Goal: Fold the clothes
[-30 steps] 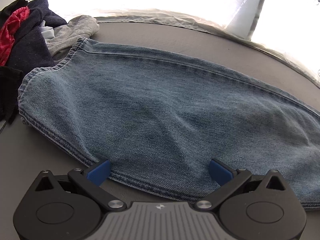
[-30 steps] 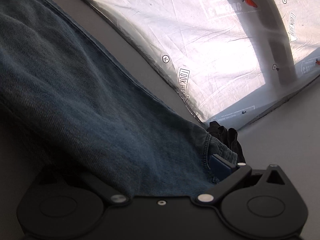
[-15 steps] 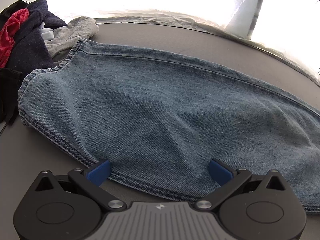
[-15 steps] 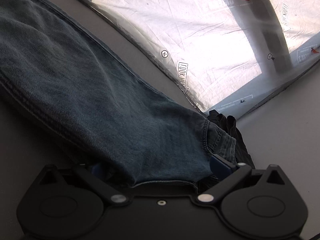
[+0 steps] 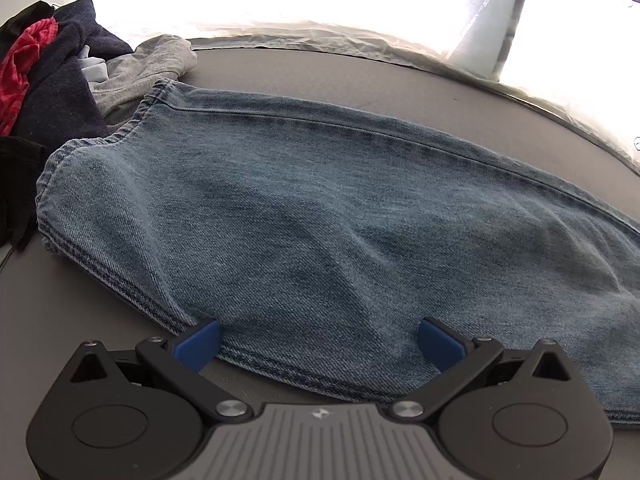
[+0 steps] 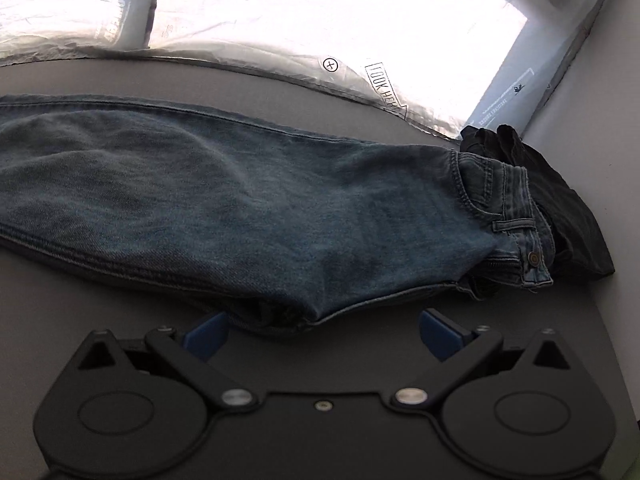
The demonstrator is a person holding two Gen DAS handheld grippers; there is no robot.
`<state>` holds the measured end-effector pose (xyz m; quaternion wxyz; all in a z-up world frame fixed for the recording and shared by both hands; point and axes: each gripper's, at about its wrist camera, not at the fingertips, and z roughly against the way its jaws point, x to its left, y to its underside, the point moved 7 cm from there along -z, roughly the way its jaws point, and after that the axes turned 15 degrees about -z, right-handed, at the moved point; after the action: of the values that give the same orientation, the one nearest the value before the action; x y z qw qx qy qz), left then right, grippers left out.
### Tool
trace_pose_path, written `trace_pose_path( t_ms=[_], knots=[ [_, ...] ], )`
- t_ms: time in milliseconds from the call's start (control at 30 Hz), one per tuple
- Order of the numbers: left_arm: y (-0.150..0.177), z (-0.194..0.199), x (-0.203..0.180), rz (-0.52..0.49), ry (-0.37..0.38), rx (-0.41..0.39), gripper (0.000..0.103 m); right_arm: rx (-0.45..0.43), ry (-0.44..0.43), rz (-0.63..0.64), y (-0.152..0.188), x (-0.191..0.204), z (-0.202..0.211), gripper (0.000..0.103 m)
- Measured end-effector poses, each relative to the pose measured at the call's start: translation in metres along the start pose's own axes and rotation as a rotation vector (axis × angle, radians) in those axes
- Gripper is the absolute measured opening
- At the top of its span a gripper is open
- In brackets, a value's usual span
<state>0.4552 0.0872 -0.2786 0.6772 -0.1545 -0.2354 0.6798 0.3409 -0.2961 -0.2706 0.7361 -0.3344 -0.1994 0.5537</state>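
A pair of blue jeans lies flat on the grey table, legs stacked lengthwise. The leg hems point to the far left in the left wrist view. My left gripper is open, its blue pads either side of the near seam edge, holding nothing. In the right wrist view the jeans run left to right, with the waistband and button at the right. My right gripper is open just in front of the near edge of the jeans, empty.
A pile of clothes, navy, red and grey, sits at the far left. A dark garment lies behind the waistband. A bright plastic sheet with printed carrots borders the table's far edge.
My right gripper has let go of the jeans and drawn back; the waist end now lies flat on the table. My left gripper has hardly moved.
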Motion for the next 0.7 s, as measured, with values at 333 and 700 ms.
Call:
trace_pose_path(
  t_ms=[333,700],
  knots=[
    [0.035,0.021,0.093,0.224,-0.025,0.044,0.103,-0.018,-0.194,-0.143,-0.038,0.048,0.002,0.102],
    [0.039,0.02,0.176,0.507,0.04,-0.067,0.103,0.107,-0.249,-0.163,-0.029,0.114,-0.046,0.103]
  ],
)
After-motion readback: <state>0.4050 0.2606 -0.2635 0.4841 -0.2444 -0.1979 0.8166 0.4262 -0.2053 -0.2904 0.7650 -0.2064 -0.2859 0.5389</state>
